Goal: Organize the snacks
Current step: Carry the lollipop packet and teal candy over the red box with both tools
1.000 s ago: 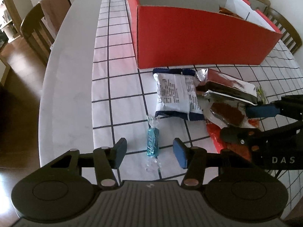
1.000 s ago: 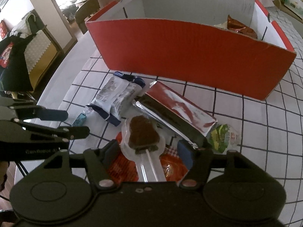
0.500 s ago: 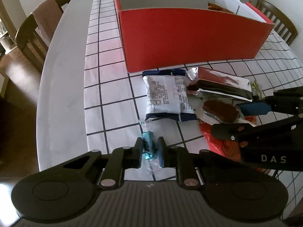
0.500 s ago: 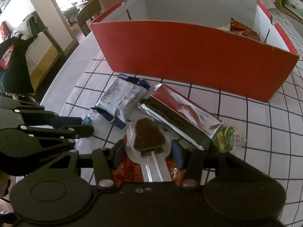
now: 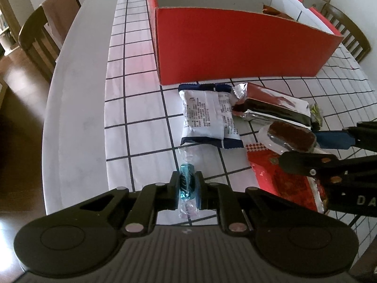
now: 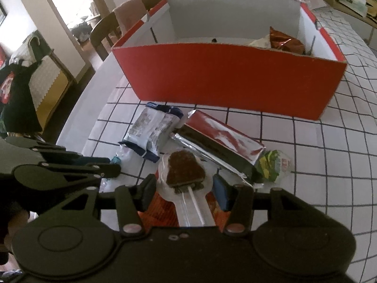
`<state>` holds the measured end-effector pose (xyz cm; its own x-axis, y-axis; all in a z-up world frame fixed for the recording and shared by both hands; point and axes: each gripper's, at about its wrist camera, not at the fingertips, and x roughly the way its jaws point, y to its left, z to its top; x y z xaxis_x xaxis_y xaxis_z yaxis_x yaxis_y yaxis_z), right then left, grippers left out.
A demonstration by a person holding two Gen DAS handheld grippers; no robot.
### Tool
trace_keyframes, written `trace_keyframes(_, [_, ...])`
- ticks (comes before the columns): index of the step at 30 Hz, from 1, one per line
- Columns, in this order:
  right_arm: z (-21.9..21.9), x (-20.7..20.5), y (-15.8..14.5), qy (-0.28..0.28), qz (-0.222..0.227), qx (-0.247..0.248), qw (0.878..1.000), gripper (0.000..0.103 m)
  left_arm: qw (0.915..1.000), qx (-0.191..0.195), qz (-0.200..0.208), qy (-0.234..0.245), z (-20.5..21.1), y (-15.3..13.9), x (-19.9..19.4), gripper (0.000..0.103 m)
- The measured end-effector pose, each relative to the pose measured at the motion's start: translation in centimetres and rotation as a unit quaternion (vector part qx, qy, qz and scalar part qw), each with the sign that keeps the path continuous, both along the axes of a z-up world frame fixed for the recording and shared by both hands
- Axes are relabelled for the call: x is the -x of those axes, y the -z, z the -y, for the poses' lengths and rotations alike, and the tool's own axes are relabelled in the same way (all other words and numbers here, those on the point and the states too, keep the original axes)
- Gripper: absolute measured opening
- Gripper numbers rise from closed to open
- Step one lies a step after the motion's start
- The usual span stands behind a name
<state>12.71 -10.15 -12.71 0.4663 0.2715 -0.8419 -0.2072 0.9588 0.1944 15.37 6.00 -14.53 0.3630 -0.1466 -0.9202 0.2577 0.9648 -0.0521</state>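
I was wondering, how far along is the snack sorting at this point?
Early stage. Done: a few packets already sit in the red box. In hand: the left gripper is shut on the teal candy; the right gripper has closed around the wrapped brown lollipop. Left on the table: the white-and-blue packet, silver-and-red bar, green packet and red wrapper.

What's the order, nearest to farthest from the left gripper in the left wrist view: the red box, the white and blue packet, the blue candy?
1. Blue candy: clamped between the left gripper pads.
2. White and blue packet: just beyond, slightly right.
3. Red box: farthest, behind the packet.
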Motion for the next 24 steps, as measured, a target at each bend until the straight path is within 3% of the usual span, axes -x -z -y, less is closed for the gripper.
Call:
trace_keyframes(13, [2.4,3.0,-1.9,0.054,0.02,-0.039,0.998,0.051,0.9989,0.042,0.006,-0.018,-1.0,-2.3,1.4,0.013])
trace_keyframes(24, [2.6,3.3,-4.0,0.065,0.047,-0.047,0.996,0.051,0.9966,0.075,0.026,-0.021,-0.7,-5.3,1.8,0.013])
